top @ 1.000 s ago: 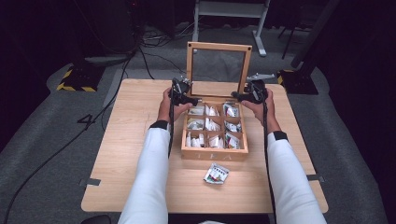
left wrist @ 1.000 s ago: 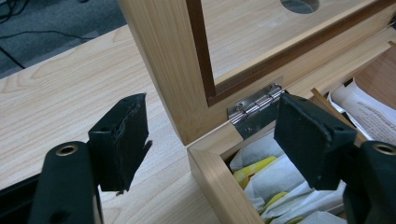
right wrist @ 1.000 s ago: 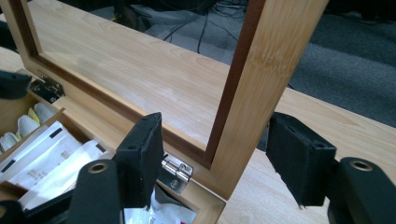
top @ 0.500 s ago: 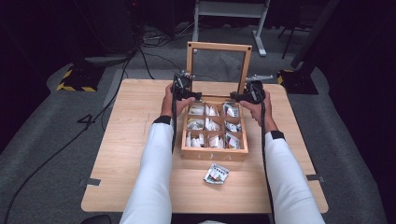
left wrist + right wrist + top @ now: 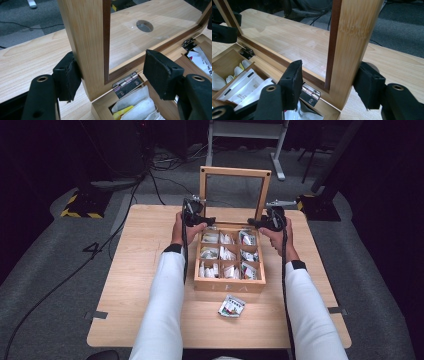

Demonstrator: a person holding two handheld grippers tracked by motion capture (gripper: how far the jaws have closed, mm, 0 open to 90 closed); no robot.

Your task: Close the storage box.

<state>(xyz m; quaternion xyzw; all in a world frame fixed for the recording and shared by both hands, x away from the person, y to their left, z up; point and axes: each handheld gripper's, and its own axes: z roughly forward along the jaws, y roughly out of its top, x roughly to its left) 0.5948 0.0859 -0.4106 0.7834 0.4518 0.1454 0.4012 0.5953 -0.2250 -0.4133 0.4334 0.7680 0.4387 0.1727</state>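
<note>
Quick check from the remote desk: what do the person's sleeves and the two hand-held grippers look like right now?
Both sleeves are white with dark cuffs. The left hand-held gripper and right hand-held gripper are black, each trailing a black cable along the forearm. Close up, the jaws carry blocky black foam-like pads and brass-coloured eyelets.

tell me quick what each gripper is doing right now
left gripper: open, jaws just been closing around the lid frame, one pad touching.
right gripper: open, jaws just been closing around the lid frame, not clamped.
</note>
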